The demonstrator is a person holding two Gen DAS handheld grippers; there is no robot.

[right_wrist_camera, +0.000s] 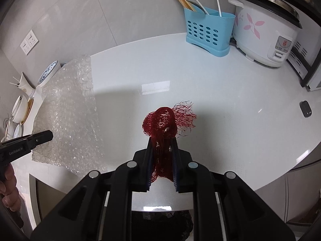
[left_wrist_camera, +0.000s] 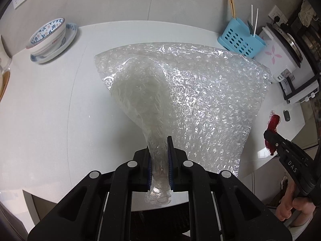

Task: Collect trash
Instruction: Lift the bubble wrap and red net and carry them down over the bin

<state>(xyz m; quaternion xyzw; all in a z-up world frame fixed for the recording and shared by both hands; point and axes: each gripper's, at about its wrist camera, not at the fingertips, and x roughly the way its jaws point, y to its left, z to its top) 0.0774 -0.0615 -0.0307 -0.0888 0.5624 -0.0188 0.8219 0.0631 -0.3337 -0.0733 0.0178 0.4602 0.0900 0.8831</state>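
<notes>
Left wrist view: the left gripper (left_wrist_camera: 159, 160) is clamped nearly shut on a bunched corner of the bubble wrap (left_wrist_camera: 196, 92). A short tail of it pokes out behind the pads, and the rest of the sheet fans out ahead of the fingertips over the white counter (left_wrist_camera: 60, 104). Well ahead and to the left of the fingers, a patterned bowl (left_wrist_camera: 48, 34) is stacked on a plate. Ahead and to the right, a blue caddy (left_wrist_camera: 238, 38) and a rice cooker (left_wrist_camera: 280, 58) are seen.

In the right wrist view, the right gripper (right_wrist_camera: 162, 156) is likewise squeezed almost closed, on a wad of red netting (right_wrist_camera: 164, 124). Most of the wad bulges just past the fingertips, clear of the counter surface as far as can be judged. A small dark object (right_wrist_camera: 305, 108) lies well off to the right of the fingers.

Both pieces of trash appear to be picked up, so the step in hand is judged to be the carry. No bin is shown in either view. The next move calls for both grips to be kept firm and the trailing sheet to be lifted clear of the crockery, then released only over a bin.
</notes>
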